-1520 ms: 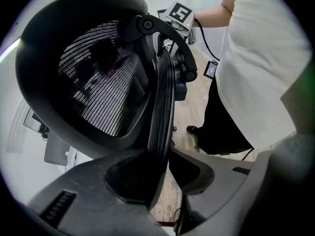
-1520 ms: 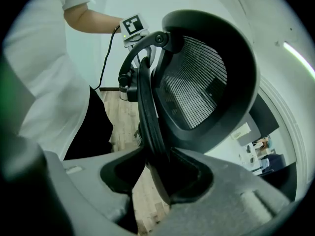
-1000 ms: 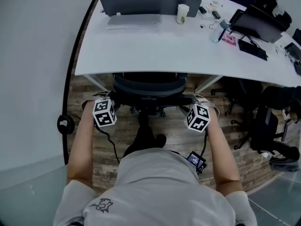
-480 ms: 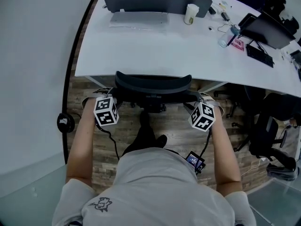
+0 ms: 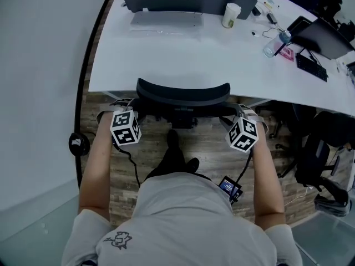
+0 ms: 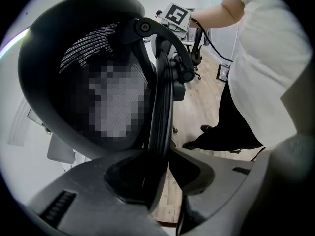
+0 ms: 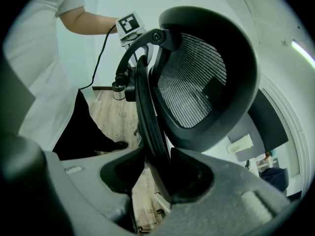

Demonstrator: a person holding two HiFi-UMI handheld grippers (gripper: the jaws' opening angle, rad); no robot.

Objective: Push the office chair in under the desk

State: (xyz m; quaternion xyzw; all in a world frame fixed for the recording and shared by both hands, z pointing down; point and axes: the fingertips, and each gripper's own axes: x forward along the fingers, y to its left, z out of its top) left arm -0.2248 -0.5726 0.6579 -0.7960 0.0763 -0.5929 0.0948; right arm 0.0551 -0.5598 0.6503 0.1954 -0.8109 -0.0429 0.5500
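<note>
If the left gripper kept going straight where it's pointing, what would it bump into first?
The office chair: the dark edge of its backrest already sits between the left gripper's jaws. Beyond that edge, the next thing is probably the wooden floor.

White desk (image 5: 222, 60) — keyboard (image 5: 166, 20), paper cup (image 5: 231, 15), water bottle (image 5: 275, 43) — over wood-plank floor (image 5: 208, 151)

The right gripper (image 7: 156, 176) straddles the dark rear frame of the office chair (image 7: 197, 82), its jaws apparently clamped on it, above wood floor (image 7: 110, 116).
</note>
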